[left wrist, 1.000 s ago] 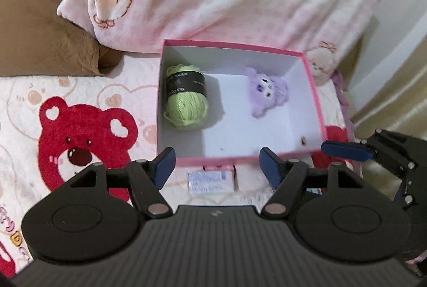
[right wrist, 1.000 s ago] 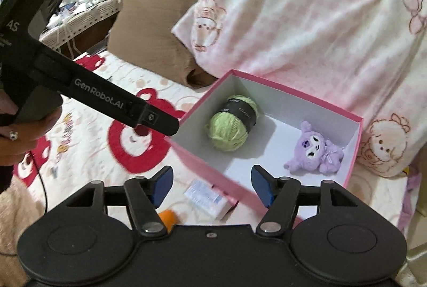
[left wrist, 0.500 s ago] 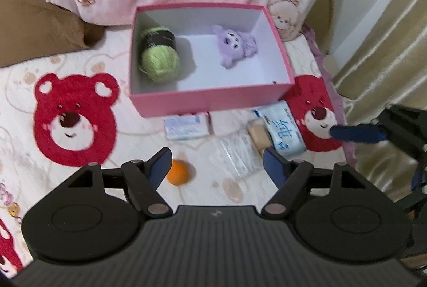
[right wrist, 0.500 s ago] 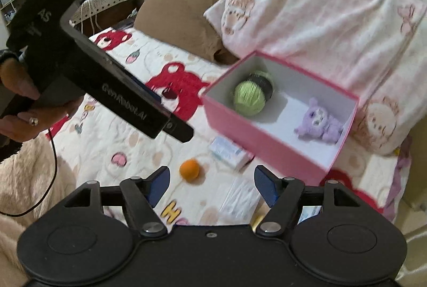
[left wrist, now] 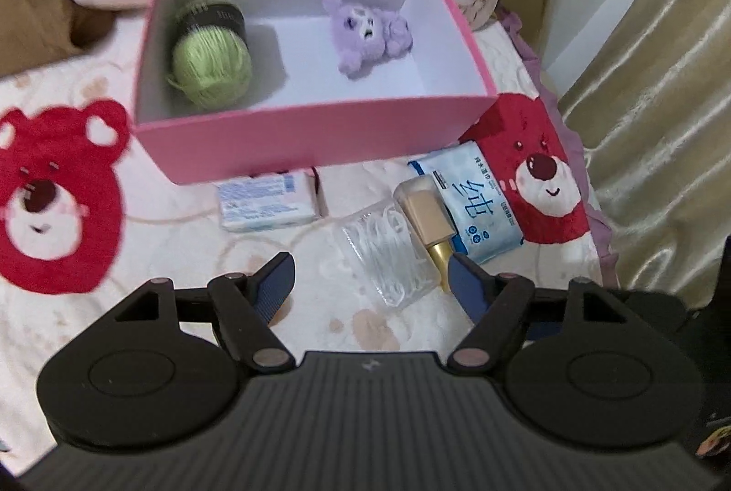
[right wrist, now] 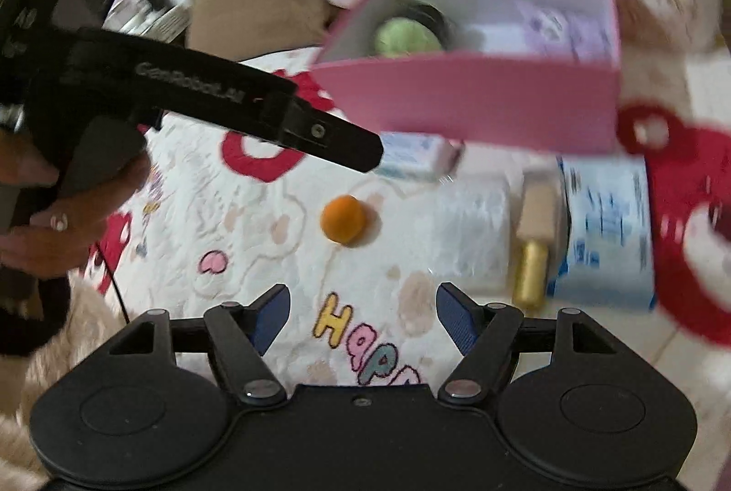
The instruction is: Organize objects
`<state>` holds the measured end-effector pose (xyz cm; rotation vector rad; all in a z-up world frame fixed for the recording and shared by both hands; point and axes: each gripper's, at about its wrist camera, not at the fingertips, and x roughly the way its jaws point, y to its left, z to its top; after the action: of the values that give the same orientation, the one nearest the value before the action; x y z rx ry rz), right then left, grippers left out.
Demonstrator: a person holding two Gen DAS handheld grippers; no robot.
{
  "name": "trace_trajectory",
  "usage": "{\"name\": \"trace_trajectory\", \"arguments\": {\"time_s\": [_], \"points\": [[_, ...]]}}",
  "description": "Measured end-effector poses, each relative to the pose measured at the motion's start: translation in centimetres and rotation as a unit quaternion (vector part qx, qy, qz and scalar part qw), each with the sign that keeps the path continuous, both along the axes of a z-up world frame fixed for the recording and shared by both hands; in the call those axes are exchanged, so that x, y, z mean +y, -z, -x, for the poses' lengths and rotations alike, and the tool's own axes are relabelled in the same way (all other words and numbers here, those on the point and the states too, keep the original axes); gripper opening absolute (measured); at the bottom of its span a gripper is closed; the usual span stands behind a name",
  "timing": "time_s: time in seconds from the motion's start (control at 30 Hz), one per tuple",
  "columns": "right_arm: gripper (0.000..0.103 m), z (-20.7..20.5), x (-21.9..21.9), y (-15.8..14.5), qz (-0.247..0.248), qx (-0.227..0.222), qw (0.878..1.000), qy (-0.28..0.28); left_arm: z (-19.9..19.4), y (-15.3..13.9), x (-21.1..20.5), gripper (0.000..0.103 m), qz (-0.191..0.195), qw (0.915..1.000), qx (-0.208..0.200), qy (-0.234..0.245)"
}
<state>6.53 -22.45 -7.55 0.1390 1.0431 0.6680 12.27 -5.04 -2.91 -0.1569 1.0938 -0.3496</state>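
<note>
One pink box (left wrist: 315, 144) is sitting on the bed, holding two things: a green yarn ball (left wrist: 211, 68) at its left and a purple plush (left wrist: 365, 39) further right. Five loose items are lying in front of it: an orange ball (right wrist: 343, 219), a wipes packet (left wrist: 267, 206), a clear bag (left wrist: 388, 258), a gold-capped bottle (left wrist: 427, 217) and a blue tissue pack (left wrist: 477, 208). The left tool (left wrist: 370, 278) and right tool (right wrist: 363, 319) are both hovering released, gripping nothing.
</note>
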Motion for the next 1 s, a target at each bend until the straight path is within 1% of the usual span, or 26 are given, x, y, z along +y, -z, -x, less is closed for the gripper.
{"name": "trace_trajectory", "arguments": {"time_s": [0.07,0.2,0.27,0.33,0.43,0.53,0.6,0.7,0.77,0.87,0.93,0.97,1.0], "points": [[0.075,-0.6,-0.4,1.4,-0.016,0.015,0.999,0.025,-0.8,1.6,-0.2,0.07,0.01,0.9999,-0.001,0.005],[0.075,-2.1,-0.6,3.9,-0.048,0.052,0.995,0.063,-2.3,4.4,-1.3,0.064,0.0,0.9996,-0.014,0.024],[0.075,-2.5,-0.3,5.1,-0.038,0.064,0.994,0.077,-3.0,5.6,-2.1,0.063,-0.003,0.9989,-0.021,0.042],[0.075,-2.7,0.2,6.1,-0.022,0.071,0.993,0.09,-3.8,6.6,-2.8,0.055,-0.009,0.9982,-0.025,0.054],[0.072,-2.5,0.7,7.4,-0.014,0.072,0.992,0.101,-4.8,7.8,-3.8,0.05,-0.018,0.9969,-0.035,0.069],[0.066,-2.3,1.3,8.3,-0.001,0.059,0.993,0.107,-5.8,8.6,-4.2,0.046,-0.014,0.9958,-0.033,0.084],[0.062,-2.2,1.6,8.5,0.008,0.042,0.993,0.106,-6.4,9.2,-4.5,0.045,-0.014,0.9951,-0.023,0.095],[0.057,-2.0,1.8,8.5,0.022,0.017,0.994,0.103,-6.4,9.5,-4.6,0.045,-0.01,0.9939,-0.025,0.107],[0.057,-1.9,1.8,8.3,0.037,0.003,0.994,0.106,-5.9,9.4,-4.4,0.045,-0.007,0.995,-0.017,0.098],[0.057,-1.4,1.6,8.4,0.043,-0.001,0.993,0.11,-4.6,9.4,-3.8,0.045,-0.005,0.9961,-0.008,0.088],[0.06,-1.0,1.4,8.2,0.048,-0.009,0.993,0.108,-4.0,9.6,-2.7,0.045,0.007,0.9976,0.018,0.067],[0.06,-0.8,1.2,8.1,0.05,-0.015,0.993,0.107,-3.6,9.7,-2.0,0.045,0.018,0.9977,0.035,0.056],[0.063,-0.6,1.1,7.9,0.055,-0.023,0.992,0.107,-3.2,9.7,-1.4,0.044,0.029,0.9972,0.051,0.046]]}}
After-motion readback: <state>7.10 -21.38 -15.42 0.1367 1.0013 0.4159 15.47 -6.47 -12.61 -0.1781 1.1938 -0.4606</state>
